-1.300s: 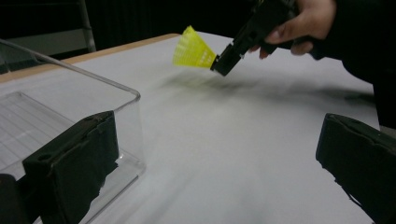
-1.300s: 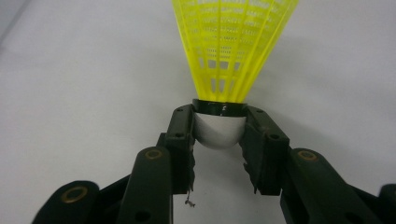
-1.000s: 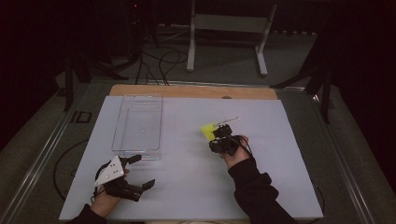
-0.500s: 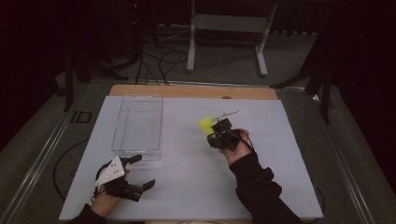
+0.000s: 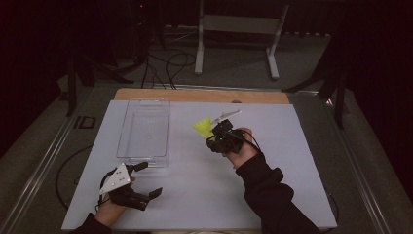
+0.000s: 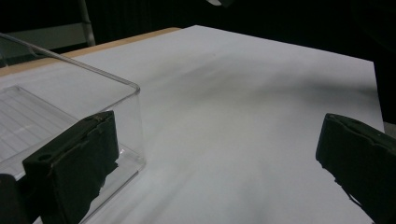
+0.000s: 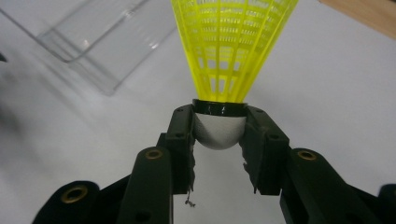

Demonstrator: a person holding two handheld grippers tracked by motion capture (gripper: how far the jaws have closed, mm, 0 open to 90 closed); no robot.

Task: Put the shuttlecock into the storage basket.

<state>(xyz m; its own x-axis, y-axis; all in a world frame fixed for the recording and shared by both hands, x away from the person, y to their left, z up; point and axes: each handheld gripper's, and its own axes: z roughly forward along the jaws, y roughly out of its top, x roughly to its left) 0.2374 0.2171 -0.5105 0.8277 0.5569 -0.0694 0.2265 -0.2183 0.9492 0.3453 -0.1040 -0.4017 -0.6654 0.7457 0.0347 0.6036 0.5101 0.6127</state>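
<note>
A white-covered tabletop [image 5: 195,190] shows a bare wooden strip [image 5: 195,95] along its far edge. Beyond it, a grey metal stand [image 5: 238,29] and black cables [image 5: 165,63] sit on the floor.

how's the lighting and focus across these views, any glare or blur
High view: white table lit, surroundings nearly black. Left gripper view: clear tray rim catches a thin highlight; soft shadow crosses the sheet. Right gripper view: yellow shuttlecock sharp in the right gripper; the tray behind is blurred.

There was one yellow shuttlecock [image 5: 203,127] and one clear plastic tray [image 5: 144,127]. Two grippers were present, left [image 5: 146,179] and right [image 5: 212,132].
</note>
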